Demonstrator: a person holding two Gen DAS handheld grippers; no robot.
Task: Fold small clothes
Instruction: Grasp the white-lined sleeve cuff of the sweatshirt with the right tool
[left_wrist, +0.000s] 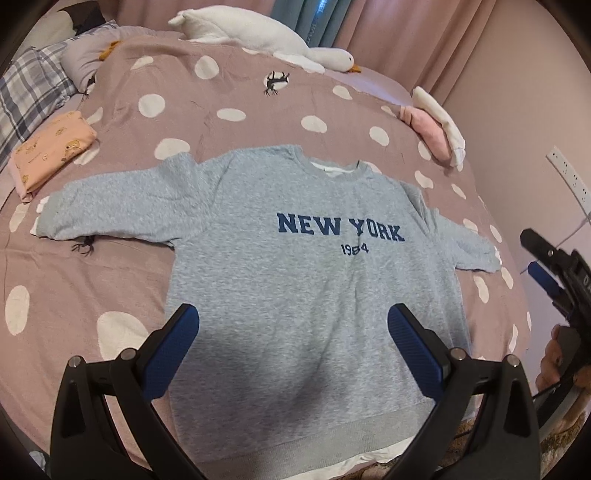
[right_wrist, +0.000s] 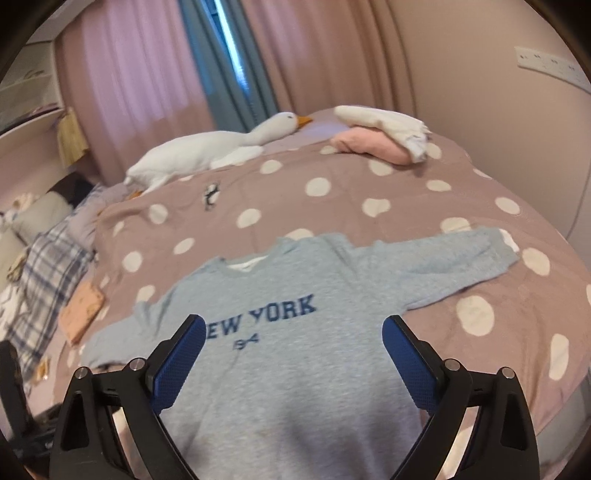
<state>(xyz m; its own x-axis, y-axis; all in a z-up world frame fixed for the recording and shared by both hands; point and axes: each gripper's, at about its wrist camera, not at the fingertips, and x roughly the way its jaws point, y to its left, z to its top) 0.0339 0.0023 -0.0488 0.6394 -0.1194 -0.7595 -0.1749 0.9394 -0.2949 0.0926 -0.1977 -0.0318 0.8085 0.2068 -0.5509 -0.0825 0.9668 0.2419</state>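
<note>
A small light grey sweatshirt (left_wrist: 295, 280) with "NEW YORK 1984" in dark blue lies flat and face up on the bed, both sleeves spread out sideways. It also shows in the right wrist view (right_wrist: 295, 332). My left gripper (left_wrist: 293, 325) is open and empty, hovering over the sweatshirt's lower half. My right gripper (right_wrist: 293, 332) is open and empty, above the sweatshirt's chest. The right gripper also shows at the right edge of the left wrist view (left_wrist: 546, 269), beside the bed.
The bed has a mauve cover with white dots (left_wrist: 221, 110). A folded peach garment (left_wrist: 51, 147) lies at the left. Pink and white folded clothes (left_wrist: 436, 125) sit at the far right. A white plush goose (left_wrist: 258, 33) lies at the back. Plaid pillow (left_wrist: 26, 92) at left.
</note>
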